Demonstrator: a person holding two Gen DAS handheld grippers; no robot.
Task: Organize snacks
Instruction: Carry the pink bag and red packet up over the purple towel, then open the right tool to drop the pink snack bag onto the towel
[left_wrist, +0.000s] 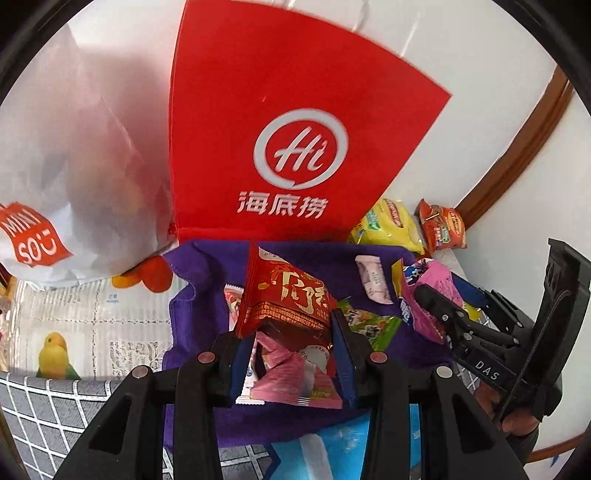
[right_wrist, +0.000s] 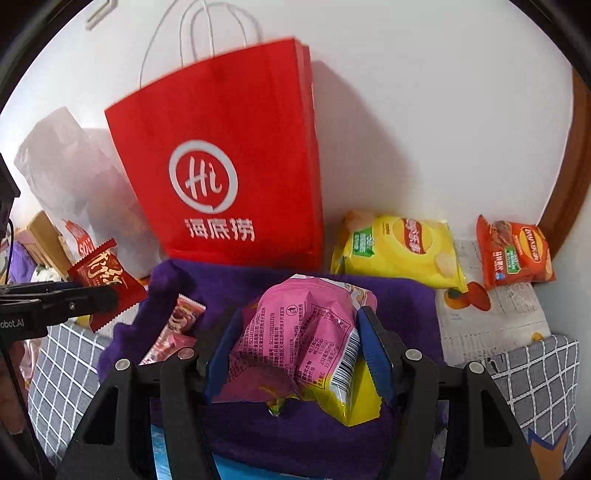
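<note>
Grippers (left_wrist: 291, 350) (right_wrist: 299, 350) clasp packets (red bag (right_wrist: 225, 155) behind)

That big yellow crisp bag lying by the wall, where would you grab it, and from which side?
Probably by the near bottom seam of the yellow crisp bag, coming in low from the purple cloth side. The bag lies flat and puffed, so its middle is too fat to pinch, while the crimped edge is thin. The wall behind and the red paper bag to its left block other approaches.

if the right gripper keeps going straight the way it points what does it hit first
Most likely the red paper bag standing straight ahead past the purple cloth; the right gripper already holds a pink snack packet. Depth is unclear.
</note>
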